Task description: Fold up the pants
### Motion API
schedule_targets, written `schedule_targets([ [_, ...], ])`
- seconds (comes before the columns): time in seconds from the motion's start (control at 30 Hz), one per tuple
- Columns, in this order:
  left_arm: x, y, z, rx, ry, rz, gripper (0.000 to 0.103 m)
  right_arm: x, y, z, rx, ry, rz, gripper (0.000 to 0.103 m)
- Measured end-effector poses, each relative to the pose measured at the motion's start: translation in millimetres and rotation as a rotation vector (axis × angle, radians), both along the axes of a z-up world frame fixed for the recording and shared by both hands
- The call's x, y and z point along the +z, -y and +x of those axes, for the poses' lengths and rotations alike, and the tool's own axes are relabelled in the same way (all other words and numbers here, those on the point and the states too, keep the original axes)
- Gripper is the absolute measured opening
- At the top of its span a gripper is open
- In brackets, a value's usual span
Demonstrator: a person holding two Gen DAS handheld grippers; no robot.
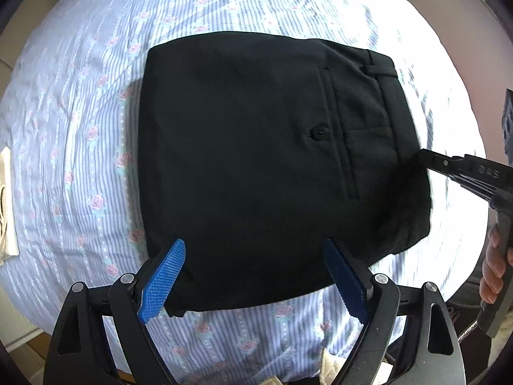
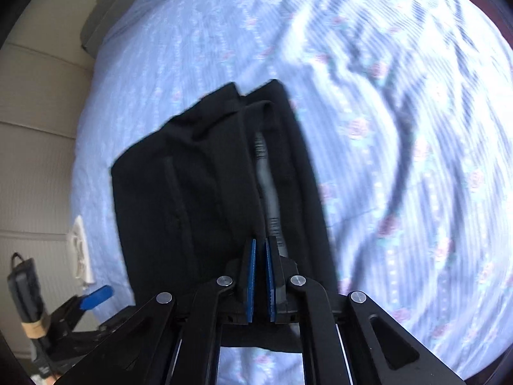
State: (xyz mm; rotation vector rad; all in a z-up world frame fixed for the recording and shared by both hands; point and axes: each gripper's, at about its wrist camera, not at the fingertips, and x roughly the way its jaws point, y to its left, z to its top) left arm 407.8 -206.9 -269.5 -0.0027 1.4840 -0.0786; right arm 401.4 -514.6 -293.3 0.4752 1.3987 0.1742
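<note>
Black pants (image 1: 256,160) lie folded into a compact rectangle on the striped floral bed sheet (image 1: 80,128), back pocket and button facing up, waistband to the right. My left gripper (image 1: 256,256) is open above the near edge of the pants, holding nothing. My right gripper (image 2: 260,243) has its blue pads nearly closed over the waistband end of the pants (image 2: 208,176); whether cloth is pinched between them does not show. It also shows in the left wrist view (image 1: 423,157) at the pants' right edge.
A white folded item (image 1: 8,205) lies at the sheet's left edge. The bed's edge and a pale wall (image 2: 32,112) are to the left in the right wrist view. The sheet is wrinkled to the right (image 2: 400,128).
</note>
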Motion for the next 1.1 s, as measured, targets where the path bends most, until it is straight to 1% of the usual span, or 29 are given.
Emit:
schedule_targets([
  [0.03,0.6,2.5,-1.1,-0.008,0.003,0.001,0.088,1.9,9.6,0.8,-0.024,0.008,-0.021,0.003],
  [0.07,2.5,4.6,-1.5,-0.018,0.007,0.004,0.088,1.9,9.6,0.8,-0.024,0.008,-0.021,0.003],
  [0.1,3.7,7.0,-2.4,-0.028,0.01,0.005,0.088,1.2,17.0,2.8,-0.041,0.004,0.029,0.003],
  [0.17,6.3,12.2,-3.6,-0.028,0.016,0.004,0.088,-0.6,24.4,5.2,-0.057,-0.02,0.164,0.004],
  [0.2,7.3,12.7,-3.6,-0.02,0.023,0.004,0.088,0.3,23.6,6.5,-0.051,-0.024,0.157,0.007],
  [0.23,8.3,13.0,-3.0,-0.009,0.028,0.004,0.088,1.6,21.6,7.8,-0.034,-0.023,0.126,0.018],
  [0.27,8.7,13.2,-2.0,-0.002,0.029,0.003,0.088,1.5,16.3,9.1,-0.005,-0.027,0.091,0.026],
  [0.3,8.2,12.8,-0.1,0.006,0.029,0.002,0.088,-0.7,10.7,9.1,0.009,-0.032,0.081,0.039],
  [0.33,7.3,12.5,2.2,0.014,0.029,0.003,0.088,-3.4,5.8,8.5,0.023,-0.039,0.077,0.04],
  [0.43,7.0,9.6,10.6,0.061,0.026,-0.012,0.088,-12.9,-10.5,9.1,0.054,-0.065,0.056,0.04],
  [0.5,7.6,7.5,14.9,0.097,0.023,-0.039,0.088,-25.9,-24.6,8.8,0.084,-0.102,0.034,0.04],
  [0.57,8.3,6.7,17.5,0.111,0.021,-0.05,0.088,-25.9,-29.7,7.4,0.096,-0.099,0.021,0.027],
  [0.6,9.2,7.0,17.9,0.111,0.025,-0.05,0.088,-22.1,-33.3,5.9,0.112,-0.086,0.003,0.022],
  [0.67,10.8,8.8,18.4,0.1,0.033,-0.046,0.088,-6.1,-38.0,0.1,0.124,-0.024,-0.019,0.022],
  [0.73,11.5,11.7,18.6,0.09,0.037,-0.038,0.088,9.0,-41.2,-4.5,0.122,0.041,0.003,0.021],
  [0.8,10.8,14.1,19.5,0.089,0.035,-0.043,0.088,10.1,-46.2,-2.4,0.139,0.057,0.005,0.021],
  [0.9,10.2,17.7,19.4,0.087,0.025,-0.047,0.088,-10.1,-50.9,10.1,0.163,-0.001,0.008,0.021],
  [0.97,12.6,19.2,19.2,0.072,0.028,-0.045,0.088,-25.4,-54.6,14.9,0.156,-0.048,0.024,0.021],
  [1.0,14.7,20.3,18.8,0.062,0.035,-0.039,0.088,-30.2,-56.6,15.8,0.154,-0.058,0.019,0.015],
  [1.03,16.5,20.9,18.9,0.057,0.039,-0.034,0.088,-30.9,-60.3,14.8,0.179,-0.045,-0.053,0.007],
  [1.07,18.3,20.9,18.5,0.052,0.042,-0.03,0.088,-30.9,-60.3,14.8,0.179,-0.045,-0.053,0.007],
  [1.1,19.9,20.2,18.3,0.049,0.046,-0.027,0.088,-26.7,-60.4,9.7,0.181,-0.028,-0.074,0.005],
])
